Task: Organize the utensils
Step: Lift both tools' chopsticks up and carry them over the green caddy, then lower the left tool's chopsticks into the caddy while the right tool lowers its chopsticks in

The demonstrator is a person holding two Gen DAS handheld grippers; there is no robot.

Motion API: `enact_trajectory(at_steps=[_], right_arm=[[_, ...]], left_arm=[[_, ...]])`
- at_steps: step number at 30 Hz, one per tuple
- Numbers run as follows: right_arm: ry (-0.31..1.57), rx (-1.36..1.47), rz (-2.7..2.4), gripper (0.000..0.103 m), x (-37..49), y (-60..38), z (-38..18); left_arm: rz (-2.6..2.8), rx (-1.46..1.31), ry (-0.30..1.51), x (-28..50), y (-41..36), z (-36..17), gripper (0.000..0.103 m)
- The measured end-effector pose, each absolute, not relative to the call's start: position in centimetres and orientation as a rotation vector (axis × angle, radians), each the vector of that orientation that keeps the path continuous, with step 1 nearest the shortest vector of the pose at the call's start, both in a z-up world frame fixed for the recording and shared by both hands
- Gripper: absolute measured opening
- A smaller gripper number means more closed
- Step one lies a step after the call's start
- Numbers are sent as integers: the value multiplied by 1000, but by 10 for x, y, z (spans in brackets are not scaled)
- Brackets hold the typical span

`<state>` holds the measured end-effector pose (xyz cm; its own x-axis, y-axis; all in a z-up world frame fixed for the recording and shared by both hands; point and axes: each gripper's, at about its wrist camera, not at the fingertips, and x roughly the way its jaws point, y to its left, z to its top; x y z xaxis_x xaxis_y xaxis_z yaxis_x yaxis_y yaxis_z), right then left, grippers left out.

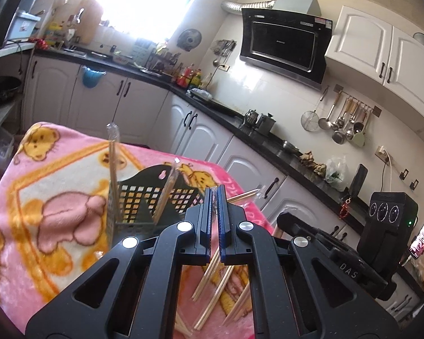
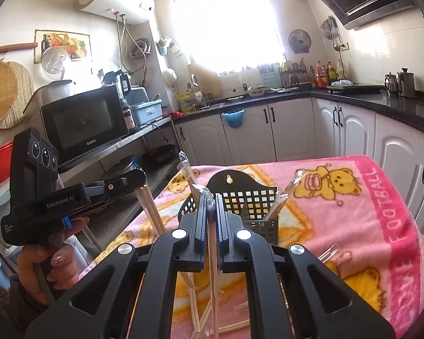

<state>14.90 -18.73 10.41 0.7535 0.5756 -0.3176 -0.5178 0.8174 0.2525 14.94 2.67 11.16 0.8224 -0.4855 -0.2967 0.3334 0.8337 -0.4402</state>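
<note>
My left gripper (image 1: 214, 195) is shut on a pair of wooden chopsticks (image 1: 209, 268) in a clear wrapper, which hang below its jaws. My right gripper (image 2: 211, 200) is shut on another wrapped pair of chopsticks (image 2: 213, 254), held upright. Both hover above a pink blanket, just in front of a black mesh utensil holder (image 2: 248, 197) (image 1: 144, 200). Two wrapped pairs (image 2: 282, 195) (image 1: 113, 163) stand tilted in the holder. In the right wrist view, a hand holds the left gripper (image 2: 132, 179) at the left, its chopsticks (image 2: 152, 212) dangling. Several loose chopsticks (image 1: 212, 302) lie on the blanket.
The pink bear-print blanket (image 2: 353, 212) covers the table. Its far edge faces white cabinets (image 2: 291, 130) under a black counter. A steel shelf with a microwave (image 2: 84, 121) runs along the left. The right gripper's body (image 1: 353, 262) fills the lower right of the left wrist view.
</note>
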Motion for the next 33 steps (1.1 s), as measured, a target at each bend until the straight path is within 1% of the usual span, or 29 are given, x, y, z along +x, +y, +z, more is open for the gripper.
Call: enact_trajectory(at_steps=[23,33], right_arm=[[244,165,579,6,162,-192,153],[143,144,567,6,172,-189,189]], left_arm=[[-488,-287,302,166,8,165,2],[-502,-274,271,184,2,186,2]])
